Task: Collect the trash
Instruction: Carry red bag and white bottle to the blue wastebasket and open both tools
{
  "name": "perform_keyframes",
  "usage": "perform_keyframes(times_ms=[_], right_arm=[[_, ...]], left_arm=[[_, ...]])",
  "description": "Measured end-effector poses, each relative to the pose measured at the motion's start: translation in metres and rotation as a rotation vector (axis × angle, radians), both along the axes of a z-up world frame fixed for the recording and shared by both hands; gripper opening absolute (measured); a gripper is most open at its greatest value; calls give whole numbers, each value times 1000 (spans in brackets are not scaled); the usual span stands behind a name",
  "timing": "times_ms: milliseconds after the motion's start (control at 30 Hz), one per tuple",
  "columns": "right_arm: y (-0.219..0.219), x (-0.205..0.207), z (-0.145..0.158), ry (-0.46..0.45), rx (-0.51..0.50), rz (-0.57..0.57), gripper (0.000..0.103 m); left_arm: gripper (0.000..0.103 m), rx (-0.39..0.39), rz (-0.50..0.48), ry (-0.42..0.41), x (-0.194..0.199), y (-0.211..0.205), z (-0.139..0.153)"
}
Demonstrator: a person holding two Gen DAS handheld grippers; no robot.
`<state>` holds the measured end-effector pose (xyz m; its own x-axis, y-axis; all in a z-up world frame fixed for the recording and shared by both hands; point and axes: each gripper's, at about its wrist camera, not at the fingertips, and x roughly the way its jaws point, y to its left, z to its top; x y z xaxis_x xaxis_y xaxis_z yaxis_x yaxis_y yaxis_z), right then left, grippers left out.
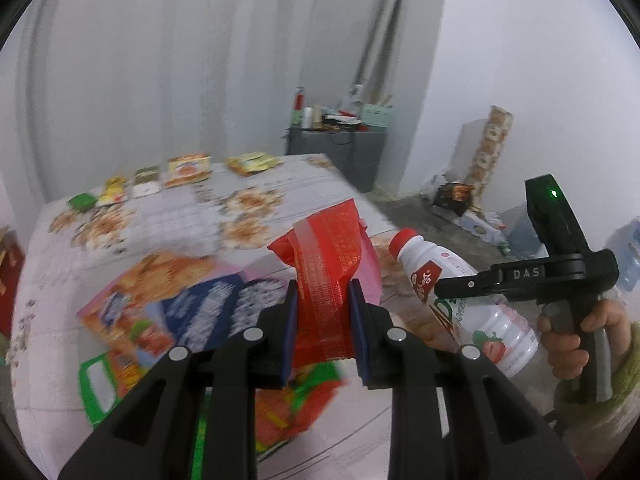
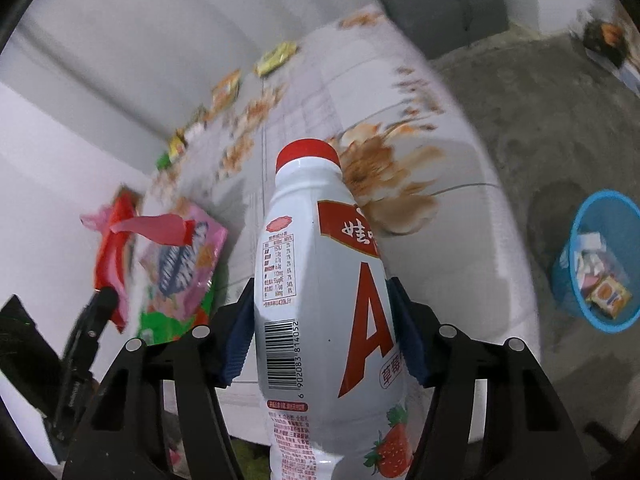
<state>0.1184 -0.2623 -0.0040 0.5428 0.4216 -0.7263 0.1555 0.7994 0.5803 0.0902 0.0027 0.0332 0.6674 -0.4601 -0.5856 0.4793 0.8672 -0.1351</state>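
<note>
Already both grippers are loaded. The right gripper (image 2: 322,332) is clamped on a white strawberry milk drink bottle (image 2: 320,300), its blue pads pressing the label at the sides of the body; the bottle's long axis runs straight out along the fingers, red cap (image 2: 308,154) leading. The left gripper (image 1: 323,320) pinches a crumpled red snack wrapper (image 1: 326,276) between its pads, jaws narrow, the foil standing up past the fingertips.

What the coming move seems to turn on is the blue wastebasket (image 2: 576,292). It stands on the bare concrete floor (image 2: 520,120), off the edge of the flower-print table (image 2: 440,260), down and to the right of the bottle in the right wrist view, already holding some paper and a small carton. It cannot be picked out in the left wrist view. So the right hand (image 1: 576,336) is probably the nearer one, and the bottle would need to swing rightward and tip cap-down over the rim before release.

More litter remains on the table: a pink and blue snack bag (image 1: 172,308) just under the left gripper, and a row of small packets (image 1: 160,180) along the far edge.
</note>
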Motion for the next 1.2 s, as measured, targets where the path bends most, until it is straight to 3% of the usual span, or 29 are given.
perform_keyframes(times_ms=[233, 333, 400, 567, 700, 800, 867, 933, 1033, 1200], right_arm=[[-108, -83, 11, -92, 45, -308, 59], [-154, -117, -5, -76, 82, -446, 59], [-180, -136, -20, -63, 118, -520, 59], [-236, -164, -74, 15, 220, -676, 59], [-269, -165, -122, 85, 317, -748, 59], [-295, -155, -151, 134, 347, -760, 60], [-315, -145, -174, 164, 371, -786, 61], [-328, -141, -193, 196, 390, -836, 74], [-334, -137, -215, 266, 404, -887, 74], [-316, -139, -216, 264, 375, -868, 74]], left_arm=[[23, -47, -233, 41, 5, -96, 20], [23, -46, -347, 114, 9, -159, 14], [23, -37, -434, 207, 13, -214, 1], [23, 76, -572, 411, 21, -342, -51], [24, 226, -634, 413, 17, -417, -96], [24, 244, -638, 520, 30, -455, -131], [31, 243, -627, 536, 41, -476, -148], [60, 245, -598, 545, 47, -492, -161], [61, 228, -547, 550, 55, -495, -172], [65, 182, -540, 545, 56, -472, -160]])
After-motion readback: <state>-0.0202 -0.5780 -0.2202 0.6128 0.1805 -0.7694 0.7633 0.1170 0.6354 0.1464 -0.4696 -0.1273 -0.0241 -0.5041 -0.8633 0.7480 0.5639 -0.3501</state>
